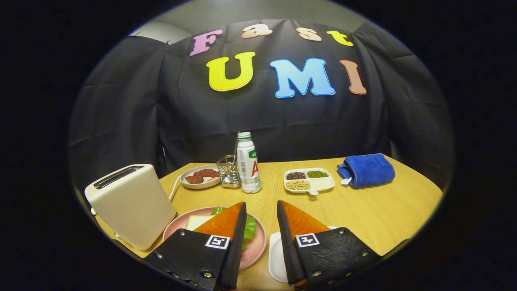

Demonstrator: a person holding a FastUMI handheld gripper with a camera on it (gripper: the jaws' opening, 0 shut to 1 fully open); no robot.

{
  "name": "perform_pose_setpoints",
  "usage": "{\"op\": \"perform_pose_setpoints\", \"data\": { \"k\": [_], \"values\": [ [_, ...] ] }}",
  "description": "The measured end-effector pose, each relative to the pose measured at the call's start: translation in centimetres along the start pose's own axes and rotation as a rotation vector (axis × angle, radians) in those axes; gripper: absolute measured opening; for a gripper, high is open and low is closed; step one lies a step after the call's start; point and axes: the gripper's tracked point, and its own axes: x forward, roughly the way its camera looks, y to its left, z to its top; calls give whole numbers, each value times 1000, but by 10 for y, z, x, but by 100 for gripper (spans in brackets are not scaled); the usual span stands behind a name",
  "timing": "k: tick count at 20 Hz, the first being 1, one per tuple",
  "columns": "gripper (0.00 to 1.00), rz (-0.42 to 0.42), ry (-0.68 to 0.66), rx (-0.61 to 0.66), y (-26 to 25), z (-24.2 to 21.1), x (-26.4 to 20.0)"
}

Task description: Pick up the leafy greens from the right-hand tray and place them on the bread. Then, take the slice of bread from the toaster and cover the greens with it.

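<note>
Gripper point(261, 210) fingers apart, nothing held. Greens point(249, 227) seen on bread point(197, 221), pink plate point(256, 246), under left finger. Toaster point(131, 204) left: slot to be approached from above, squarely.

Staged booth, cloth wall point(121, 121), breakfast table point(383, 210)

Gripper point(261, 208) open; bare table point(375, 210) ahead; toaster point(131, 204), bottle point(248, 163) block left.

The tongs point(261, 206) have two wedge-shaped fingers on black screw-studded plates, each bearing a square marker.
</note>
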Motion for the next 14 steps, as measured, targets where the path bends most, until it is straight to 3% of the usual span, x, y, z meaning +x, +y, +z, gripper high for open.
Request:
{"op": "perform_pose_setpoints", "data": {
  "k": [4,14],
  "values": [
    [45,-57,-32,-15,-52,15,-17],
    [45,-109,-92,-2,-174,44,-44]
  ]
}}
